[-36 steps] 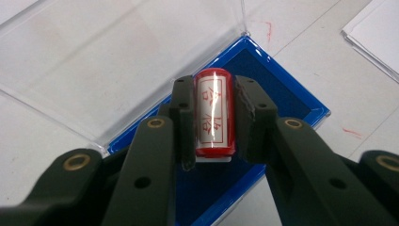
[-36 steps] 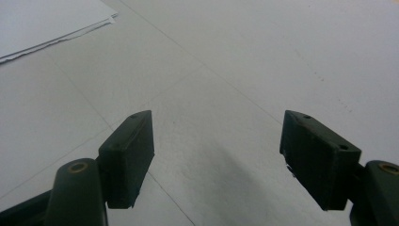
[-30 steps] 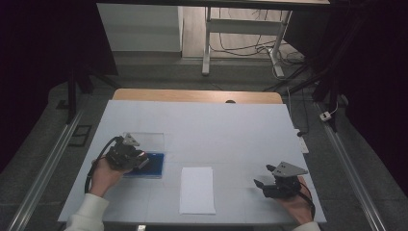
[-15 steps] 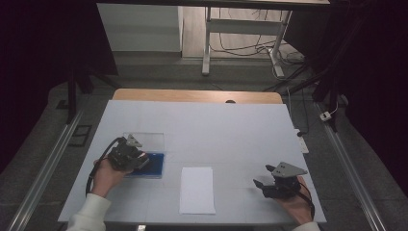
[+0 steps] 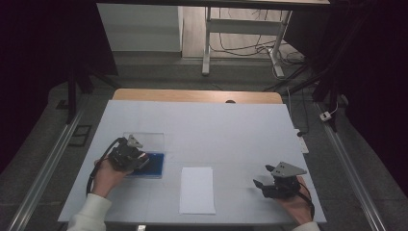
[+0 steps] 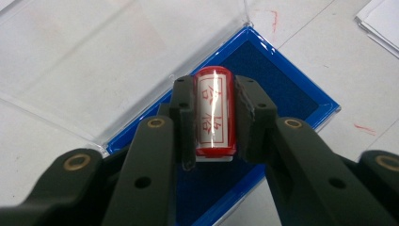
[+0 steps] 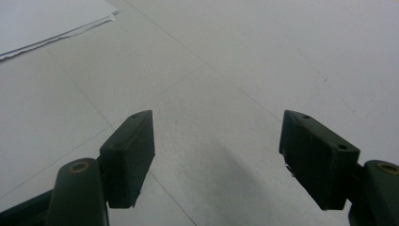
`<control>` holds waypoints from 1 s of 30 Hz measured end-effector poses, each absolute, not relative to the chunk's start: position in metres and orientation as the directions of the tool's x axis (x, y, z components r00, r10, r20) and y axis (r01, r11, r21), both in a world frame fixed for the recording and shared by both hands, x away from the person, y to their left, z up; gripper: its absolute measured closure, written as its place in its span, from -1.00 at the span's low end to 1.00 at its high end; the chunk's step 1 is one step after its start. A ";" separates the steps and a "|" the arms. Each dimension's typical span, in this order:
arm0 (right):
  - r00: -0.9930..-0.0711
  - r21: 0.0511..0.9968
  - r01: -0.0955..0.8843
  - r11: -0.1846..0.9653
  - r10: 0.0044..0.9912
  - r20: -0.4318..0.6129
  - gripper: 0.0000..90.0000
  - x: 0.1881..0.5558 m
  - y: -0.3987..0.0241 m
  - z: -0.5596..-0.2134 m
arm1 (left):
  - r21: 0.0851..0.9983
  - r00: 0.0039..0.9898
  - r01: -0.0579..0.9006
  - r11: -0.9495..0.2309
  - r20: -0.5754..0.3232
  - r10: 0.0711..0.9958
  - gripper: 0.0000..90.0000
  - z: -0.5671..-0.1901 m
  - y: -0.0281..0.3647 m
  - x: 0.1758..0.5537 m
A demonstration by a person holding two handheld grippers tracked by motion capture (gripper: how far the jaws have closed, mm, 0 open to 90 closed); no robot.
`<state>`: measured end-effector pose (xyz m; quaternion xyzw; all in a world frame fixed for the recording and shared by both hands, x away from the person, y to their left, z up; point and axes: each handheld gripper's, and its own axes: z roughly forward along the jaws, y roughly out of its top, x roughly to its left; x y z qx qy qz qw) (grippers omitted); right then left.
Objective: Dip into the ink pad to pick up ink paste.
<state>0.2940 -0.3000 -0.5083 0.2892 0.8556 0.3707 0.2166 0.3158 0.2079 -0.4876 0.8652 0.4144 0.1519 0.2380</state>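
At the left of the worktop [image 5: 226, 120], the left tool [image 6: 214, 115] is clamped on a red stamp [image 6: 214, 113], one jaw pressing each side of its round body. The stamp is held over the blue ink pad [image 6: 277, 94], its white bottom edge close to the pad, though whether it presses into the ink cannot be told. Gripping it by the sides leaves the printing face free, which suits loading it with ink. The pad's clear lid [image 6: 94, 61] lies folded back flat on the worktop beyond the pad, so it stays out of the way.

In the high view the left tool [image 5: 129, 154] sits over the pad [image 5: 153, 163], with the hand behind it.

Near the middle lies a sheet of paper [image 5: 197, 190], squared to the front edge and within reach, probably to take the print next.

At the right, the right tool [image 7: 216, 155] has its jaws wide apart with nothing between them, low over bare worktop. It seems parked near the paper's edge [image 7: 51, 21], perhaps ready to steady the sheet.
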 end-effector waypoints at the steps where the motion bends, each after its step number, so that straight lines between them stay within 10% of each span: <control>1: -0.740 0.758 0.335 0.560 0.654 -0.156 -0.41 0.294 -0.300 -0.508 | 0.539 0.612 0.645 -0.542 0.062 0.789 0.57 -0.488 0.208 0.316; 30: -0.737 0.764 0.333 0.554 0.658 -0.156 -0.40 0.293 -0.302 -0.507 | 0.569 0.621 0.614 -0.547 0.079 0.779 0.56 -0.479 0.208 0.312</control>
